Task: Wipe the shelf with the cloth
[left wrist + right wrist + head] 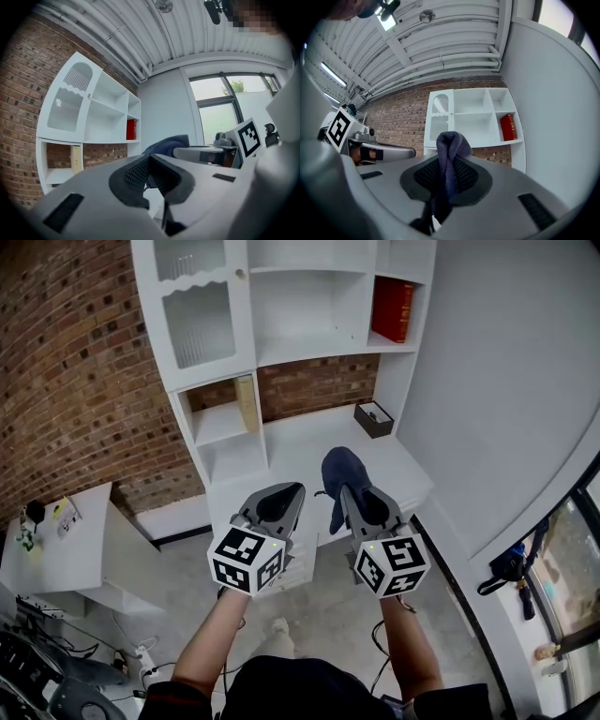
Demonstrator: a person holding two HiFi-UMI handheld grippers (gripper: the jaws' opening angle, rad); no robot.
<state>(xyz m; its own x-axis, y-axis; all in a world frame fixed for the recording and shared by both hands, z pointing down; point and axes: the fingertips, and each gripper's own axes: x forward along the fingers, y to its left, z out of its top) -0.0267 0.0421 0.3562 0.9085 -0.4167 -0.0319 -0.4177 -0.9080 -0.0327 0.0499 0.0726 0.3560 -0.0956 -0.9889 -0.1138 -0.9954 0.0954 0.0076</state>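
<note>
Nearest, the right gripper (349, 493) pinches the dark blue cloth (342, 468) in front of the shelf (300, 442), the left gripper (291, 491) closed and empty beside it; wiping looks about to start, so the cloth must next press flat on the shelf.

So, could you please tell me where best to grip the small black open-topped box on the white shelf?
Probably by the near long wall of the small black open-topped box, straight down, one jaw inside and one outside: its top is open and that wall stands free.
</note>
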